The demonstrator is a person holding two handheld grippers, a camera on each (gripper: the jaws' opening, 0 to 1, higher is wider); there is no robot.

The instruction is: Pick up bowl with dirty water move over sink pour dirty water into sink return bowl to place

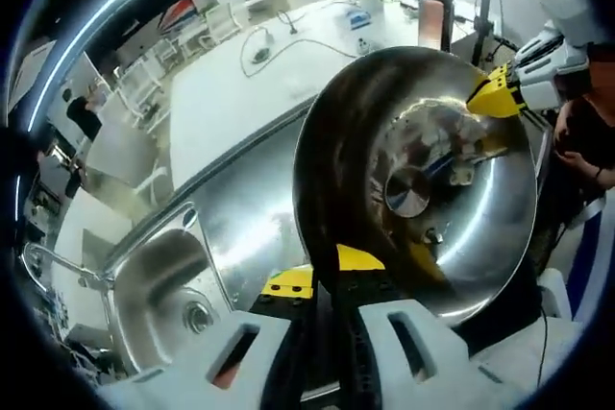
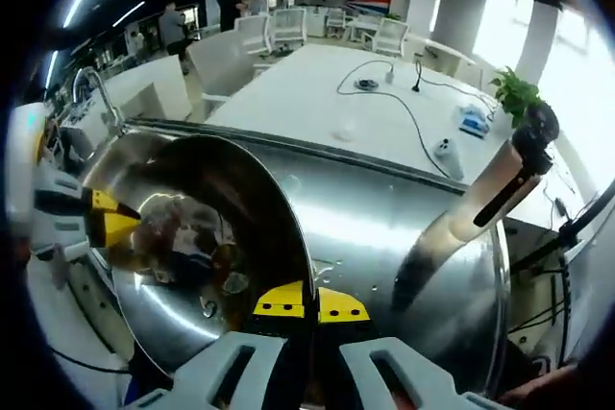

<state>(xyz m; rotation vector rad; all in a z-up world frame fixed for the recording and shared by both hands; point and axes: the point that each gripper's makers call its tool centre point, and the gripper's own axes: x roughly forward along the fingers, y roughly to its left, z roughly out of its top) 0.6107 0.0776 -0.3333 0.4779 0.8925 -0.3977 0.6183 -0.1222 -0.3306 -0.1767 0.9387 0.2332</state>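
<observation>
Two grippers share the load: the steel bowl [image 1: 413,189] is pinched at opposite points of its rim, tipped steeply so its inside faces both cameras. In the left gripper view the left gripper [image 1: 323,277] has its yellow-tipped jaws closed on the near rim, and the right gripper [image 1: 500,93] bites the far rim. In the right gripper view the right gripper's jaws are likewise clamped on the near edge of the bowl, with the left gripper [image 2: 106,221] holding the opposite edge.

Ahead of the left gripper's fingertips and off to one side lies the sink basin [image 1: 168,280] with its drain [image 1: 199,315]; the bowl hangs over the steel drainboard [image 1: 255,204], not yet squarely above the basin. I cannot tell how much water remains inside, as reflections cover the metal.

By my reading the carry-to-sink step is in hand. Next, both grippers should shift the bowl over the basin, then roll together so the low lip points at the drain, keeping both grips firm on the thin rim.

Beyond the fingers stand a tall bottle [image 2: 504,180], a white table [image 2: 327,103] and a potted plant [image 2: 516,93].
</observation>
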